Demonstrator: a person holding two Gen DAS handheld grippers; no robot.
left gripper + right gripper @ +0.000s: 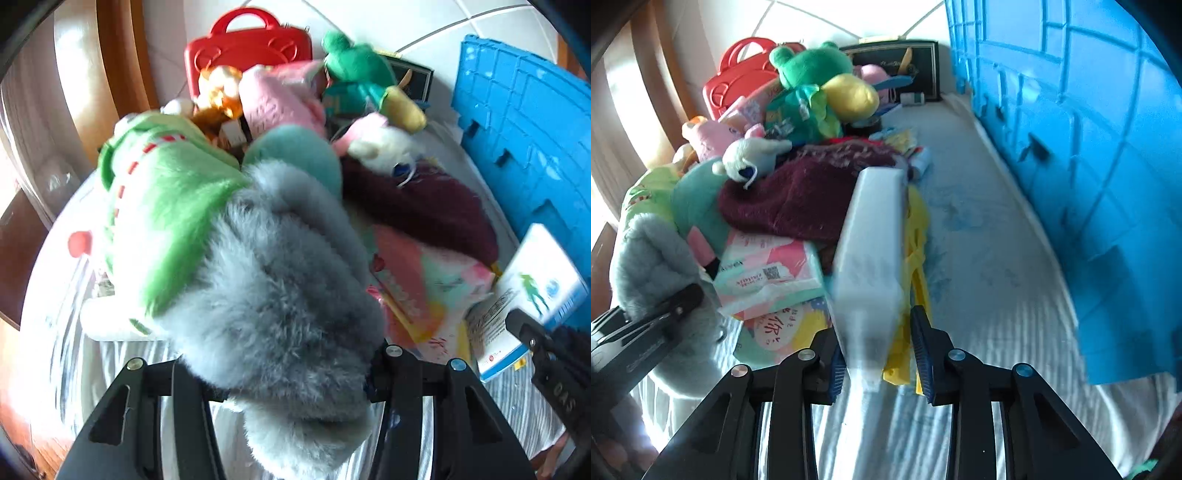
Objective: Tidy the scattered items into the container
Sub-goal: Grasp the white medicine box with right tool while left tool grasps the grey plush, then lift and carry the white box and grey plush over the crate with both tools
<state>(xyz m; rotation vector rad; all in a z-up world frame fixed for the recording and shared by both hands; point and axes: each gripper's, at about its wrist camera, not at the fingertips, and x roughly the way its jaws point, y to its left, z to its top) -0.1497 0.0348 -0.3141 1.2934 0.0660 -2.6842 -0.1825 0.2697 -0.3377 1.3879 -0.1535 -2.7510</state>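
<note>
Left gripper fingers clamped on the grey plush toy, which juts toward 12 o'clock over the striped bed. Right gripper fingers spread around the white box, left pad touching, right pad apart from it. Beyond, at 11 o'clock, heaped soft toys with the maroon knit and green frog plush; at 2 o'clock, the blue crate, standing beside the bed.
</note>
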